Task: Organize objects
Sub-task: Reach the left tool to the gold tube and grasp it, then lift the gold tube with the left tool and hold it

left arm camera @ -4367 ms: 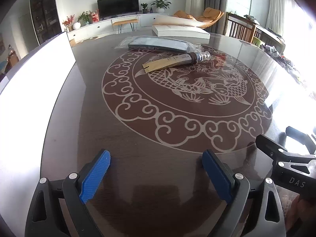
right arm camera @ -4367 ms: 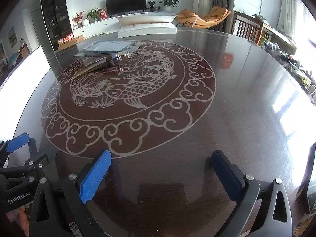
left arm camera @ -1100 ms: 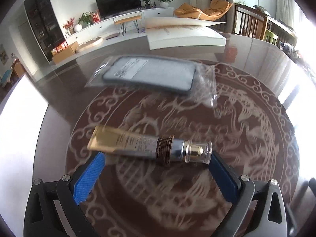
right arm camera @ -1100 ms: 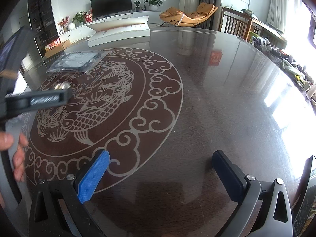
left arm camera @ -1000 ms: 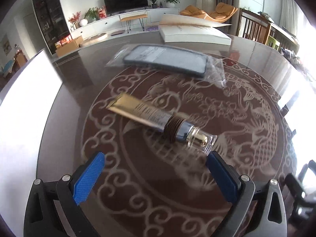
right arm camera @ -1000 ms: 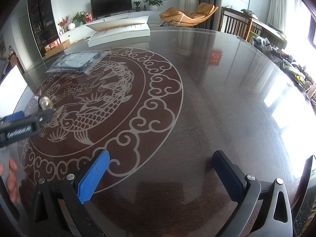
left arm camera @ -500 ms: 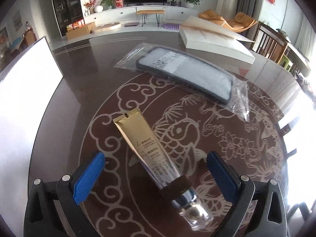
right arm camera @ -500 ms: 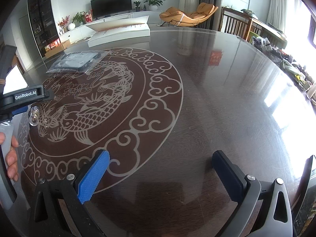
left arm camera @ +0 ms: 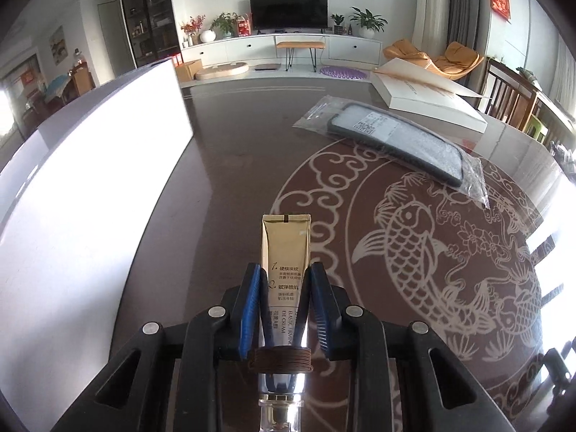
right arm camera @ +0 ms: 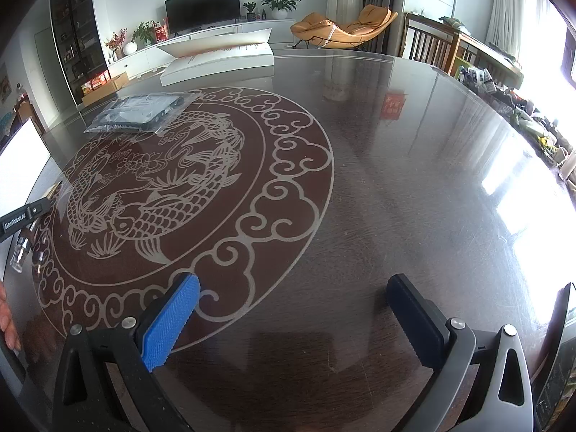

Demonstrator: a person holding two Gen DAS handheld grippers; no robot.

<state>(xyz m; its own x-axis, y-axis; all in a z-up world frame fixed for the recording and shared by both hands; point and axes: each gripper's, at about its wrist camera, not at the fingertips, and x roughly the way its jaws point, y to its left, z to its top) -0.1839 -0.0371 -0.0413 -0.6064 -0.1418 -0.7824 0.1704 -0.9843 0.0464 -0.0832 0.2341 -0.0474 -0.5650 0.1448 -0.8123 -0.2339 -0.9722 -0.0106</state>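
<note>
At the lower centre of the left view, the left claw grips a gold tube above the surface. A bagged phone case lies upper right. The right claw gapes wide, empty.

The gold tube carries the numbers "1." and "2." with Chinese lines, and lower the English words "ELASTIC FIRMING EYE CREAM".
</note>
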